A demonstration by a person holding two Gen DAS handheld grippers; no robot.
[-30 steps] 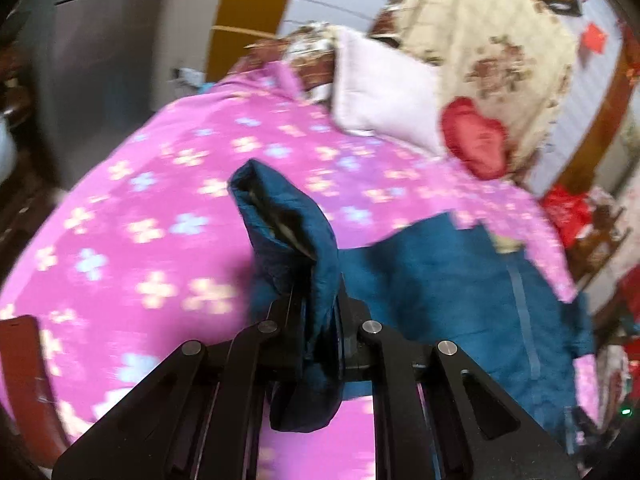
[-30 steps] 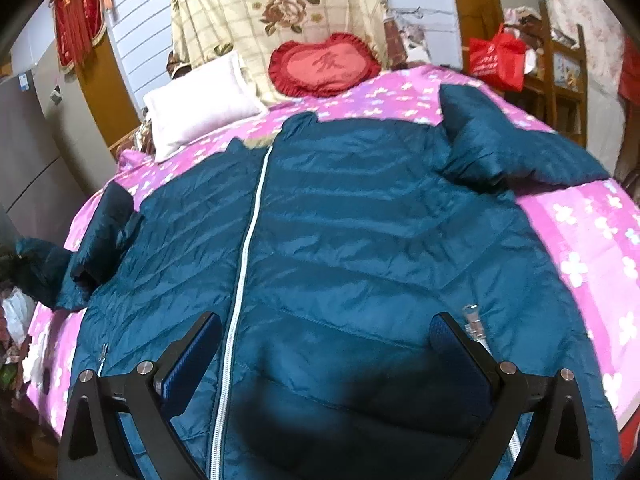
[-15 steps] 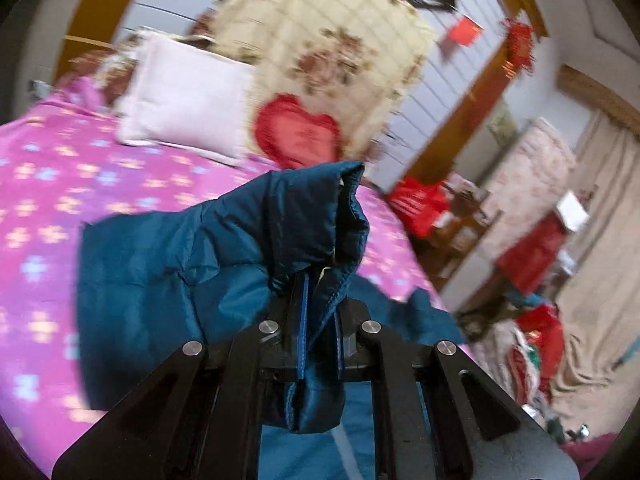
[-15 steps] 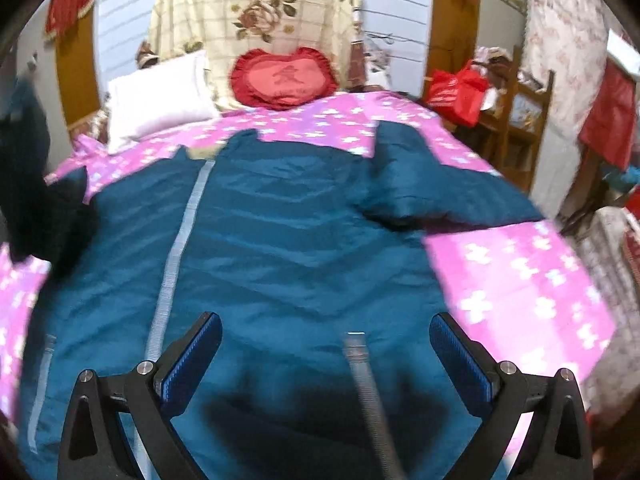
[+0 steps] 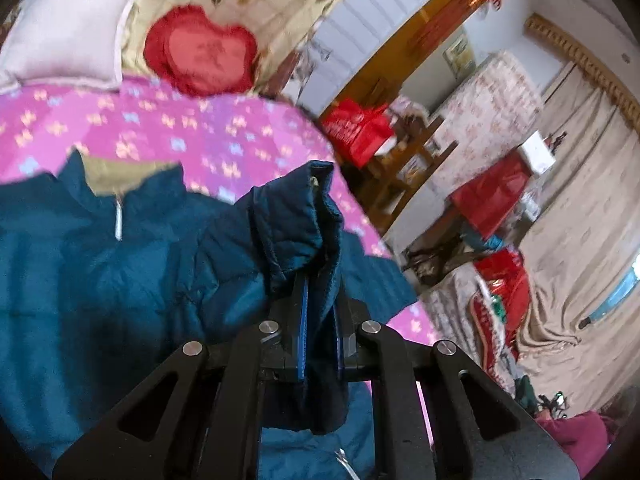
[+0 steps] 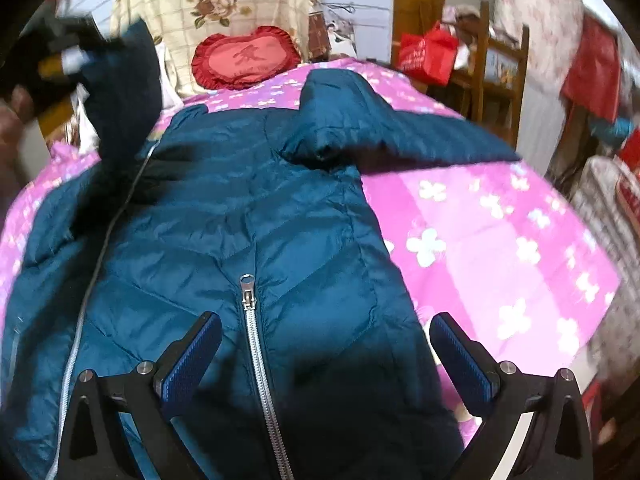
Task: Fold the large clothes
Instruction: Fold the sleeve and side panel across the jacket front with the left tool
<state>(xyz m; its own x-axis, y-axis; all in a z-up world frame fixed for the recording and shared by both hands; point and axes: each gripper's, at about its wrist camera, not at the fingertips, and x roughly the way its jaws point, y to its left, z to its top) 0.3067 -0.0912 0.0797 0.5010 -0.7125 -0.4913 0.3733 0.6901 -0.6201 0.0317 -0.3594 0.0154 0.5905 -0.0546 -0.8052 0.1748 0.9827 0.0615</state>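
A large teal quilted jacket (image 6: 256, 216) lies front-up on a pink flowered bed (image 6: 500, 240), with a silver zipper (image 6: 256, 340) down its front. My left gripper (image 5: 320, 332) is shut on the cuff of the jacket's left sleeve (image 5: 292, 224) and holds it raised above the jacket's body (image 5: 100, 264). In the right wrist view the raised sleeve (image 6: 120, 92) hangs at the upper left. The other sleeve (image 6: 400, 128) lies spread to the right. My right gripper (image 6: 324, 360) is open and empty, low over the jacket's lower front.
A red heart cushion (image 6: 244, 60), a white pillow (image 5: 64, 28) and a floral quilt (image 6: 208, 4) sit at the bed's head. A wooden chair with a red bag (image 6: 428, 56) stands right of the bed. Cluttered furniture (image 5: 500, 208) and curtains lie beyond the bed's right edge.
My left gripper has carried the sleeve up and to the right, from beside the bed's left edge over the jacket's body. My right gripper has shifted right along the jacket's lower front, still open.
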